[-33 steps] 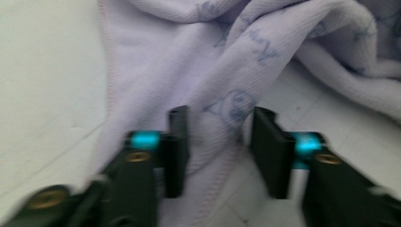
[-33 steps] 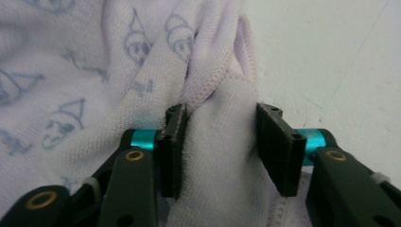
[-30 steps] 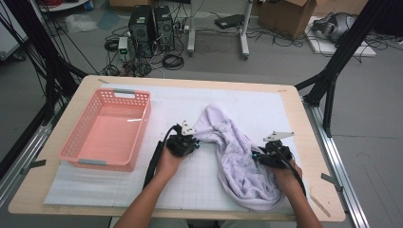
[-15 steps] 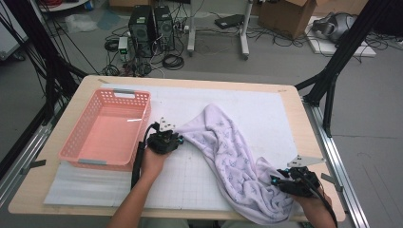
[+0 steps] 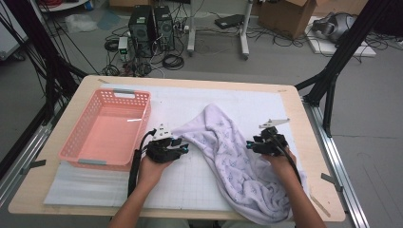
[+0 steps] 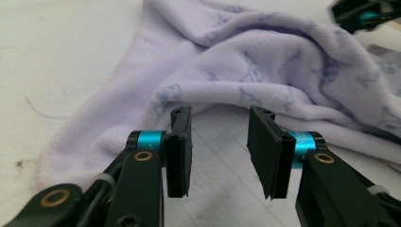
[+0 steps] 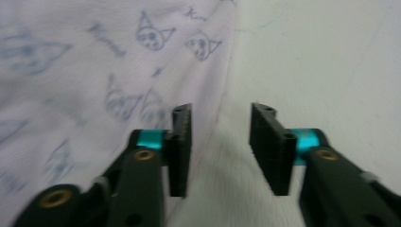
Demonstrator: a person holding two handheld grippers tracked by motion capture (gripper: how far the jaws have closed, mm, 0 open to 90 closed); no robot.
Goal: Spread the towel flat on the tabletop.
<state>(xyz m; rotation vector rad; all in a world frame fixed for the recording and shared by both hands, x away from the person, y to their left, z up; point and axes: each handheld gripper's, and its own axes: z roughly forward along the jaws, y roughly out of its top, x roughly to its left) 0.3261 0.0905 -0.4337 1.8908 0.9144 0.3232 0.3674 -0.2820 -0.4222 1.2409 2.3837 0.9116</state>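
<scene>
Both tools have just been opening, nothing between the jaws: left gripper (image 5: 183, 148) at the lilac cloth (image 5: 233, 161)'s near edge, right gripper (image 5: 250, 145) beside its other edge. Cloth lies rumpled on the table (image 5: 294, 114); the pink basket (image 5: 78, 147) waits empty, so most work remains.

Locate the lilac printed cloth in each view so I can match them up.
High view: lilac printed cloth lies right of centre on the white mat, draped to the near table edge.
Left gripper view: upper half, just beyond the open jaws.
Right gripper view: left half.
Shared landmark: white mat.
</scene>
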